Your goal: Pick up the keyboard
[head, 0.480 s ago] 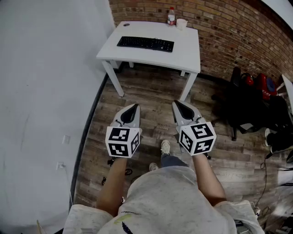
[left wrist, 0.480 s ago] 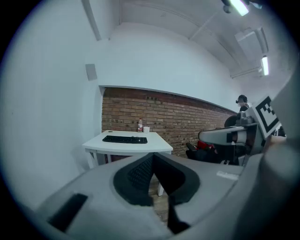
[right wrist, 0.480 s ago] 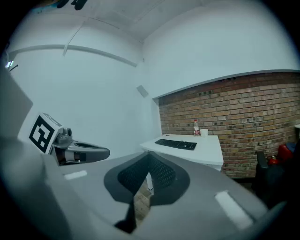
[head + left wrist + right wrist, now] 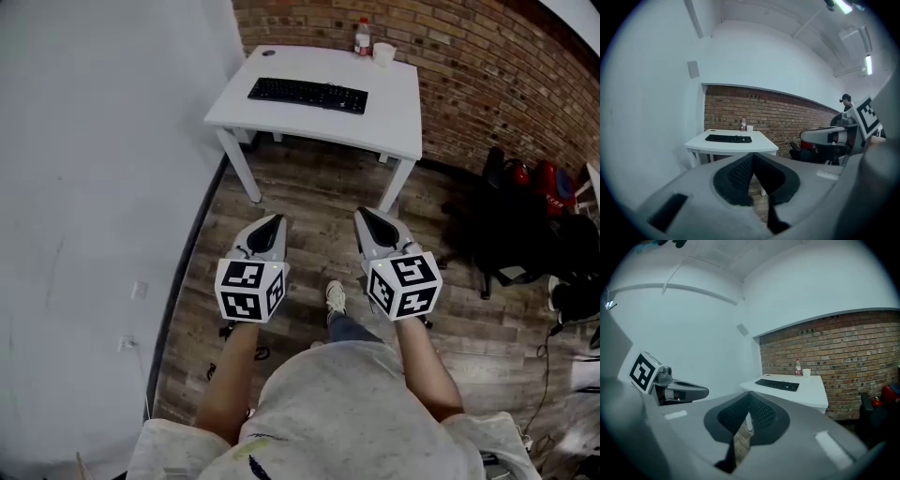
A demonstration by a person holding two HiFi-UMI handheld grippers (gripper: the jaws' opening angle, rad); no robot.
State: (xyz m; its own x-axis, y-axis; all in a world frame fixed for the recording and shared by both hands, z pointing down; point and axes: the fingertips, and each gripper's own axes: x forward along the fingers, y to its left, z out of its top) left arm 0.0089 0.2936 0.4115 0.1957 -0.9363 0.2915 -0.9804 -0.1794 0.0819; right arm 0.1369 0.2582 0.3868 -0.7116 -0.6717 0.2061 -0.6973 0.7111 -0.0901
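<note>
1. Finds the keyboard (image 4: 307, 95) flat on the white table (image 4: 394, 117), toward its left half and along its length, well apart from both grippers.
2. Shows the left gripper (image 4: 274, 219) out over the wooden floor (image 4: 309, 192), short of the table, with its fingers (image 4: 739, 173) pressed together tip to tip and nothing between them.
3. Shows the right gripper (image 4: 362, 214) level with it, its fingers (image 4: 761, 414) likewise closed and empty.
4. Puts the task, as a judgement, at its very start: no reach, no contact, no lift.
5. Leaves everything to do: closing the gap to the table, spreading the fingers, taking hold of the keyboard and raising it.
6. Places a bottle (image 4: 362, 37) and a cup (image 4: 382, 53) at the table's back edge by the brick wall, behind the keyboard's right end and apart from it.
7. Gives no clear reading of the small dark thing (image 4: 269, 52) at the table's back left corner: too small to tell.
8. Gives no sign of whether a cable runs from the keyboard.
9. Cuts off the dark chair (image 4: 511, 225) and the bags at the right edge of the head view.
</note>
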